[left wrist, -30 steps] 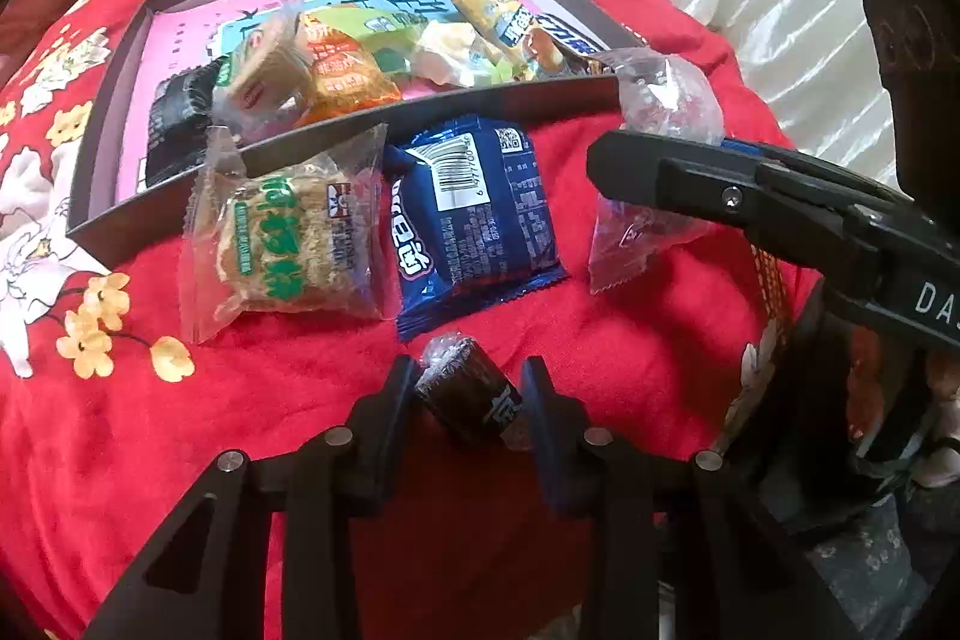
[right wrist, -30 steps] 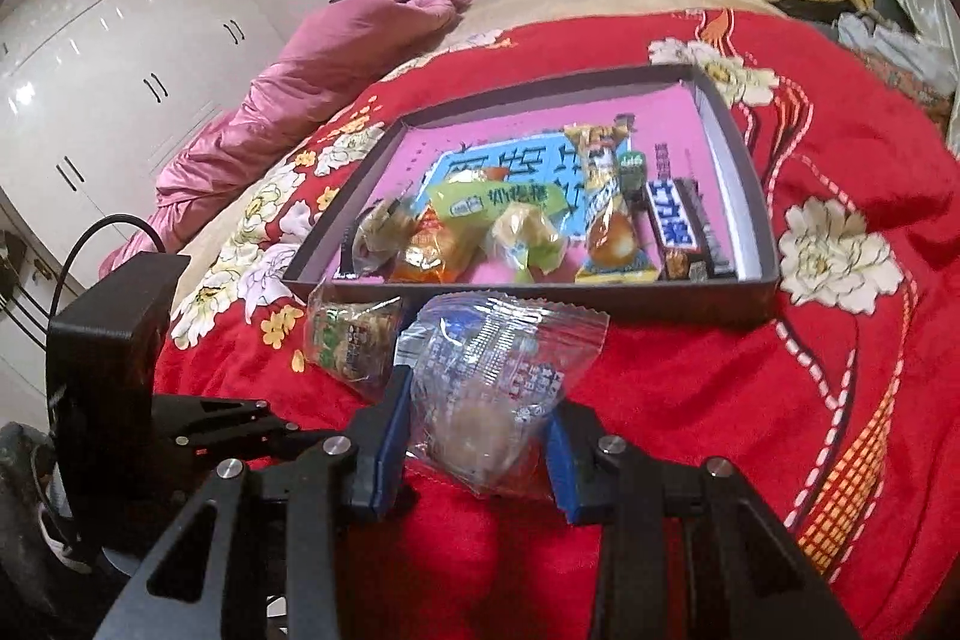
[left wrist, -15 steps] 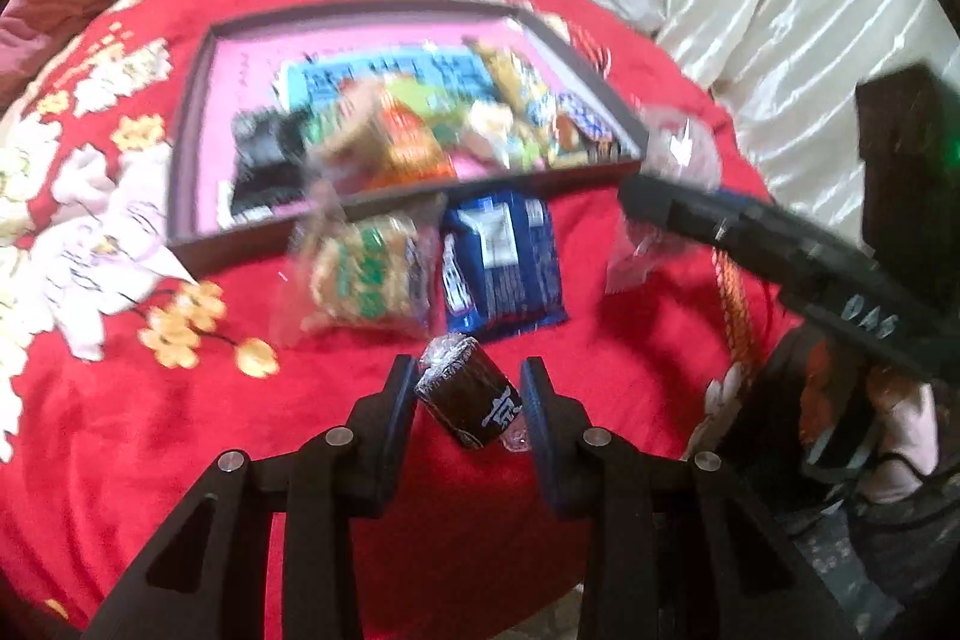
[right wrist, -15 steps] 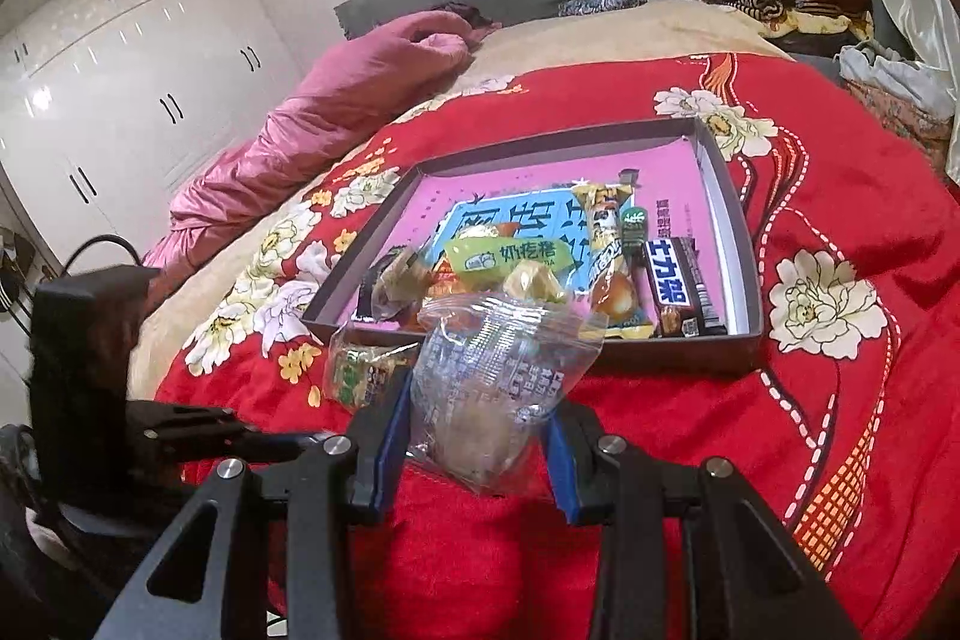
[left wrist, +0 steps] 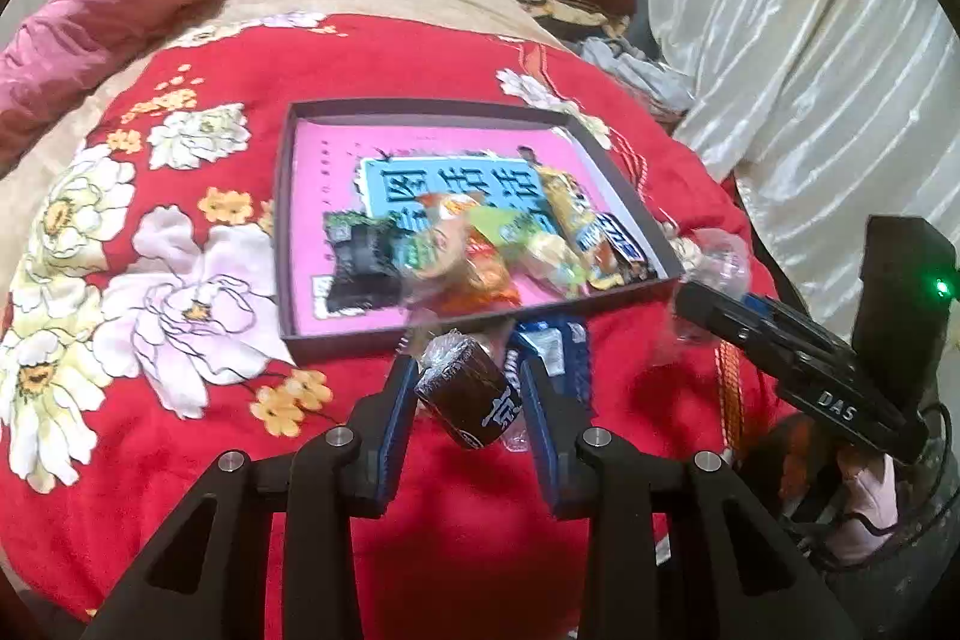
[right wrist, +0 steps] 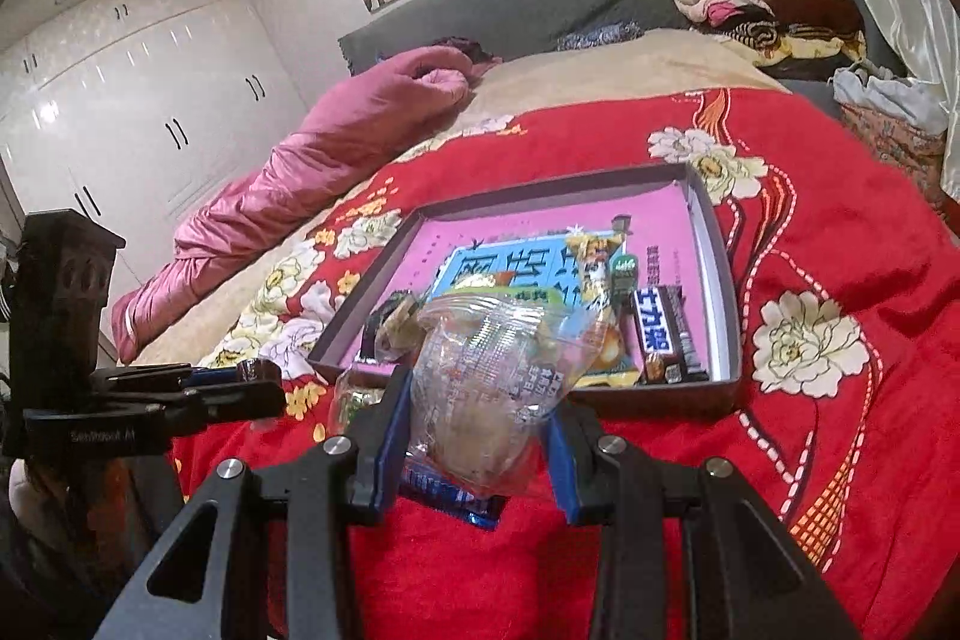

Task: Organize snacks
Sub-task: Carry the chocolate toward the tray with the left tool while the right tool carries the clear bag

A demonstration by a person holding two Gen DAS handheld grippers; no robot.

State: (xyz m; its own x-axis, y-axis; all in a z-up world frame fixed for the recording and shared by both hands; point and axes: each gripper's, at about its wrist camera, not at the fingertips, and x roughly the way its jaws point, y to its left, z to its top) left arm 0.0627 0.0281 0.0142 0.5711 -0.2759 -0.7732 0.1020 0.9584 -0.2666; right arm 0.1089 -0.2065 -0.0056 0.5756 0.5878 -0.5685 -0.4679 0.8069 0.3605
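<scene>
My left gripper is shut on a dark brown wrapped snack and holds it above the red bedspread, in front of the tray. My right gripper is shut on a clear plastic snack packet, raised in front of the tray; it also shows at the right of the left wrist view. The dark-rimmed tray with a pink floor holds several snacks. A blue packet lies on the bedspread just before the tray, partly behind the left fingers. A green-printed packet lies beside it.
The red flowered bedspread covers the bed. A pink quilt lies at the far left. Folded clothes are stacked at the back right. White curtains hang on the right. White wardrobes stand at the left.
Both grippers have risen and pulled back from the tray with their snacks still held. The tray and the packets on the bedspread look smaller and farther away.
</scene>
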